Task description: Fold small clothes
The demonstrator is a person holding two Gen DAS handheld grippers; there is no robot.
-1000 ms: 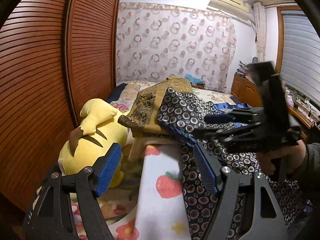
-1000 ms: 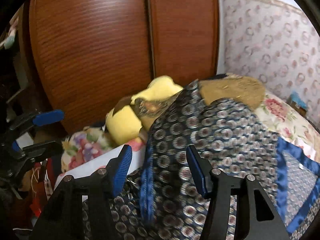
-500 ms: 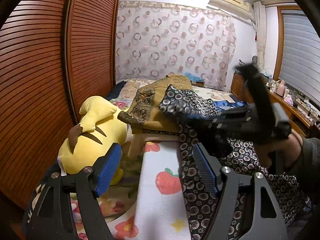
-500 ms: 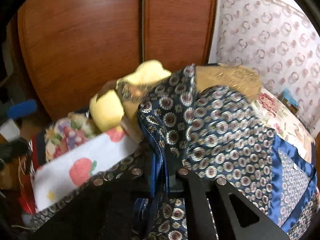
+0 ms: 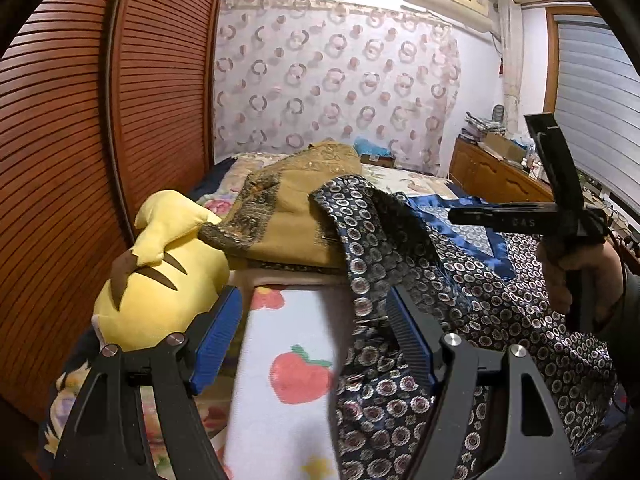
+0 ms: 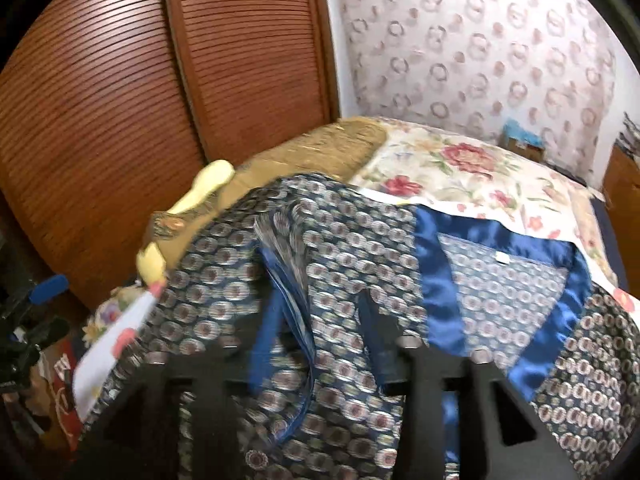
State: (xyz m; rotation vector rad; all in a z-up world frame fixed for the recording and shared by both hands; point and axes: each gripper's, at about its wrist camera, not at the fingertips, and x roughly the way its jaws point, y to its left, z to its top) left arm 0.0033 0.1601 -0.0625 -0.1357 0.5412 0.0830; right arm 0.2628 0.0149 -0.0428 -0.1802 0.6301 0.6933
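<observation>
A dark blue garment [image 5: 460, 288] with a ring pattern and a shiny blue collar [image 6: 436, 280] lies spread over the bed. One part of it is turned over onto the rest as a loose fold [image 6: 292, 264]. My right gripper [image 6: 320, 340] hangs blurred low over that fold, its jaws opening, with the fold's edge between them and neither pad pressing it. My left gripper [image 5: 312, 340] stands open over the garment's left edge and the white apple-print blanket [image 5: 280, 364], gripping nothing. A hand [image 5: 580, 276] holds the right gripper at the garment's right side.
A yellow plush toy [image 5: 160, 284] lies left of the garment, against the brown slatted wardrobe doors [image 5: 60, 160]. A tan folded garment [image 5: 288, 216] sits behind the dark one. A floral bedspread [image 6: 460, 172] stretches to the patterned curtain [image 5: 340, 80]. A wooden cabinet [image 5: 496, 180] stands at the right.
My right gripper shut on the garment's left part, carried it rightward over the rest, and its jaws have now parted. The left gripper has stayed open in place.
</observation>
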